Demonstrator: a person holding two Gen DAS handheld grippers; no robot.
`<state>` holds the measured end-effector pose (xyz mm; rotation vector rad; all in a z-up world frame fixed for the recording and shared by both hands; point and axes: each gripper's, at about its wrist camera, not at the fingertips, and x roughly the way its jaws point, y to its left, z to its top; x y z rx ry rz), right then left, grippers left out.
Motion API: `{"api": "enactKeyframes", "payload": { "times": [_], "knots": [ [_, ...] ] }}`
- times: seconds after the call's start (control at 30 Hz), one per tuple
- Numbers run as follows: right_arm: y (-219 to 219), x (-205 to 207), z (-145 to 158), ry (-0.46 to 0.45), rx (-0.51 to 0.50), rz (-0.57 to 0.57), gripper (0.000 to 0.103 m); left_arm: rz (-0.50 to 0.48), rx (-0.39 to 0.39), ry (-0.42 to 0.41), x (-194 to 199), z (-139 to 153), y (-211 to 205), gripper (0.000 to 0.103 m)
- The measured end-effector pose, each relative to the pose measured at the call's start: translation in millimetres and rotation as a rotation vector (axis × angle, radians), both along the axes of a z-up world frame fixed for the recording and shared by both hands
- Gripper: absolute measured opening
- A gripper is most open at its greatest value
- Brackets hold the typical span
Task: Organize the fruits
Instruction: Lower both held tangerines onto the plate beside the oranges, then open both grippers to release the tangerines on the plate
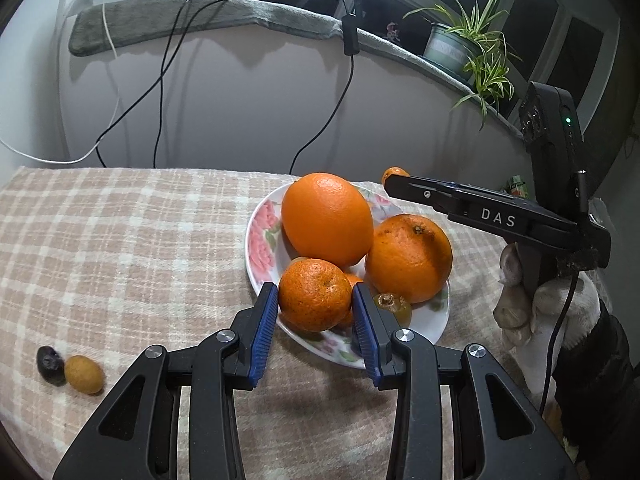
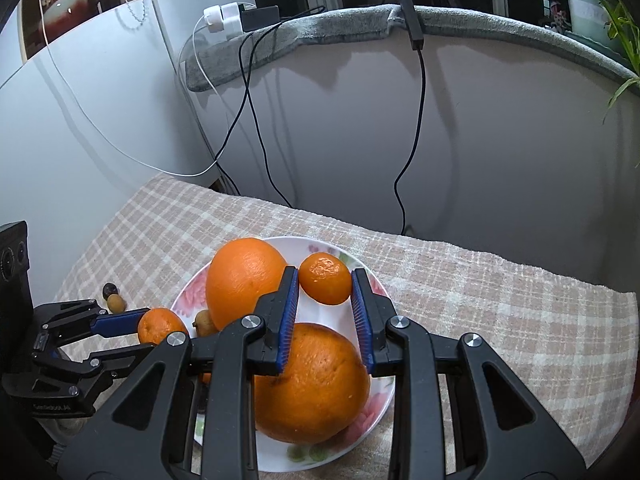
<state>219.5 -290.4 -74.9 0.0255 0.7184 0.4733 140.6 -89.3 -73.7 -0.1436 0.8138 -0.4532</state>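
Left claw [image 1: 315,302] grips a tangerine [image 1: 314,295] that hides fruit behind it; right claw [image 2: 325,290] clasps a smaller tangerine [image 2: 325,279] above the plate [image 2: 372,408].

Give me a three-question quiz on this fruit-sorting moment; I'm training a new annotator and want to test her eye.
1. True or false: each gripper holds a small mandarin.
2. How many large oranges sit on the floral plate?
3. Which lies off the plate on the checked cloth: A) a banana, B) a dark fruit beside a tan fruit, C) an apple?

Key: 1 true: left gripper, right gripper. 2 two. 3 B.
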Motion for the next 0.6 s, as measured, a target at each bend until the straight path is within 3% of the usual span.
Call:
{"api": "enactKeyframes", "payload": {
  "times": [0.53,0.57,0.6],
  "knots": [
    [4.2,5.3,-1.8,0.012,-0.018,0.006,0.028,-0.017,-0.001,0.0,1.5,-0.3,-4.0,0.037],
    [4.2,5.4,-1.6,0.011,-0.018,0.006,0.032,-0.017,0.0,-0.002,1.5,-0.1,-3.9,0.038],
    [3.6,5.2,-1.0,0.007,-0.018,0.001,0.046,-0.017,0.0,-0.004,1.5,0.3,-3.8,0.04]
  ]
}}
